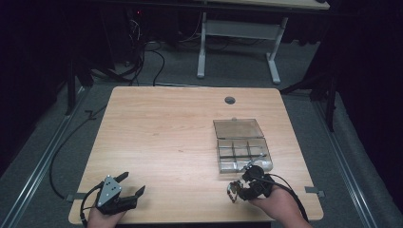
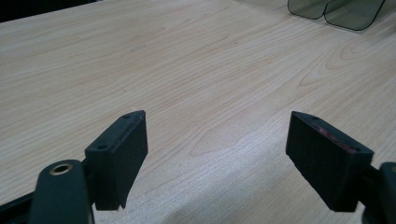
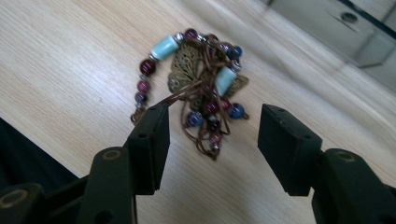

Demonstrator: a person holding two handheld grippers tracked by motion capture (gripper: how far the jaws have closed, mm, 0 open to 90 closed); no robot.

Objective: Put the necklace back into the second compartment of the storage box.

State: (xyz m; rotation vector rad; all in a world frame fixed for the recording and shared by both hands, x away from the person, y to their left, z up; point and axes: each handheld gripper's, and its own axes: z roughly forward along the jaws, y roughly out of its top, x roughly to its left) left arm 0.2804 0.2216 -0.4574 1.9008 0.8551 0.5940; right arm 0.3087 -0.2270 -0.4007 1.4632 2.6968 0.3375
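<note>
The room around you is dark, with grey carpet, cables on the floor and a second desk [image 1: 237,28] with white legs behind. In front of you is a light wooden table [image 1: 161,133] with a small round hole [image 1: 230,100] near its far edge.

On the right half of the table stands a clear plastic organizer box [image 1: 243,153] with small compartments; its lid [image 1: 238,128] is open and lies back toward the far side. What is inside the compartments, I cannot tell.

Your right gripper [image 3: 212,135] is near the front edge of the table, just in front of the box. Its jaws are apart and they grip nothing. A beaded bracelet [image 3: 196,79] lies on the wood just beyond the jaw tips, a little toward the left jaw in the right gripper view. It has pale blue tube beads, dark red and blue round beads, brown cord and a brass leaf-shaped piece. One loop of the cord comes close to the left jaw tip; if it touches, I cannot tell. In the high view the bracelet [image 1: 233,191] is just left of this gripper [image 1: 252,183].

Your left gripper [image 2: 215,149] is at the front left corner of the table [image 1: 127,185], well apart from the bracelet. Its jaws are wide apart over bare wood.
</note>
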